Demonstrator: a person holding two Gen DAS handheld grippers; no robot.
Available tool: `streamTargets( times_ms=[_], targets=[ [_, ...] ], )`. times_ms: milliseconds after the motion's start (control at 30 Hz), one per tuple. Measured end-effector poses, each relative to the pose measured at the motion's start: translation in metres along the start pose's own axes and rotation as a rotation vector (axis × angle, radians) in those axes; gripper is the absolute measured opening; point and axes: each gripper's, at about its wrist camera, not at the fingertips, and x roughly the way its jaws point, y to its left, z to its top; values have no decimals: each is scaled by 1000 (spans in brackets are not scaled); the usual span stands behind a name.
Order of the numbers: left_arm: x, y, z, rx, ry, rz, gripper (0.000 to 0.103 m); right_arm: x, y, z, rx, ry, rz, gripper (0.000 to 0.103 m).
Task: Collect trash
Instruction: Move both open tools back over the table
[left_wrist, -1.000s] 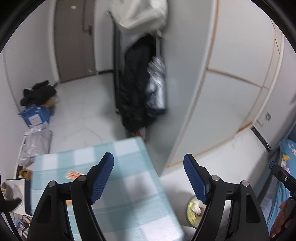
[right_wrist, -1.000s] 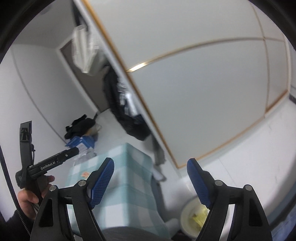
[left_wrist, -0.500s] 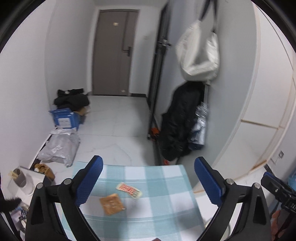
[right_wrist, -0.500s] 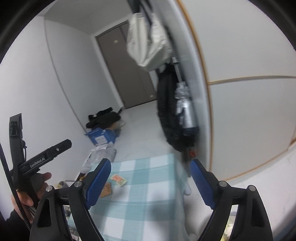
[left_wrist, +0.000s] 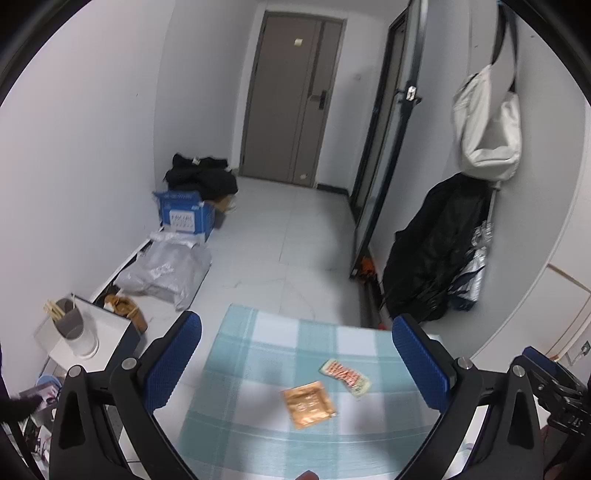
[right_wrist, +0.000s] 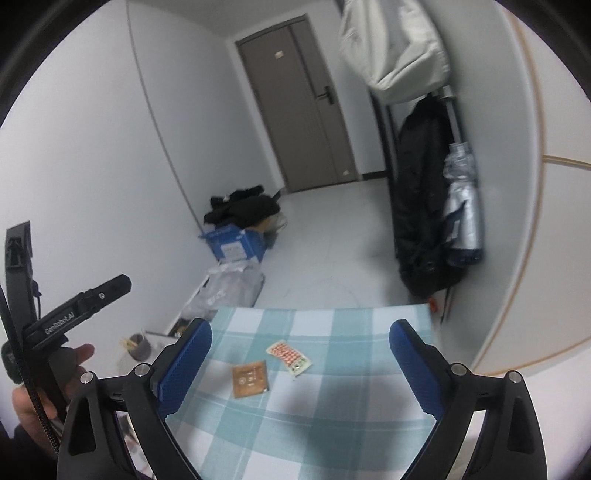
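Both my left claw (left_wrist: 295, 363) and right claw (right_wrist: 301, 365) have just spread wide, empty, framing the brown wrapper (left_wrist: 308, 404) and red-dotted wrapper (left_wrist: 344, 373) at lower centre on the surface (left_wrist: 258, 343), ready to pick them up.

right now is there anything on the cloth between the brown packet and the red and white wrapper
No. Only bare checked tablecloth separates the brown packet from the red and white wrapper; they lie apart. Both wrist views show it.
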Motion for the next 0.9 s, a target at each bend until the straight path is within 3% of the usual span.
streamTargets(
  times_ms=[300, 533, 733, 900],
  targets=[
    [35, 51, -4, -81, 122, 6, 101, 85, 21, -7, -89, 145, 14, 98],
    [52, 69, -2, -128, 200, 10, 101, 157, 31, -19, -160, 285, 40, 97],
    [58, 76, -2, -133, 221, 28, 101, 216, 40, -42, -255, 436, 56, 92],
    [64, 79, -4, -121, 242, 40, 101, 239, 43, -55, -317, 481, 41, 90]
  ],
)
